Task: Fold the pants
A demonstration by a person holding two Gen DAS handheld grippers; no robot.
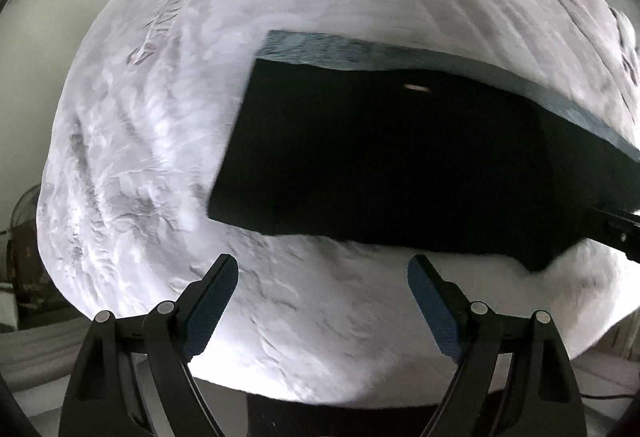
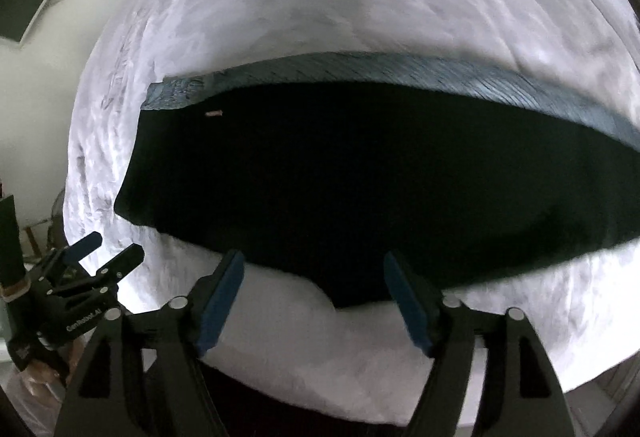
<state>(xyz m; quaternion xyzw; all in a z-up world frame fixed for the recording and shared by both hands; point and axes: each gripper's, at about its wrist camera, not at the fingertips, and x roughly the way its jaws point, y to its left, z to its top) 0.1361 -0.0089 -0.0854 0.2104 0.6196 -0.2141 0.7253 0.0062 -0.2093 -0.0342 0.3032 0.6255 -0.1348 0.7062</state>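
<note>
Right wrist: apparently one pants (image 2: pixel 360 189), flat.

Both pictures are round and bent like a fishbowl, with black corners, so straight edges curve near the rim. The white bedspread (image 1: pixel 132 165) shines very bright, nearly washed out along its near edge, while the black pants (image 1: pixel 400 157) are so dark that no folds or details show, and the room around the bed is dim. Everything looks a little smeared and soft, most of all the blue-grey strip (image 2: pixel 400 73) along the far edge of the pants and the things at the top, while the gripper fingers (image 2: pixel 220 301) close to the camera look sharper.
</note>
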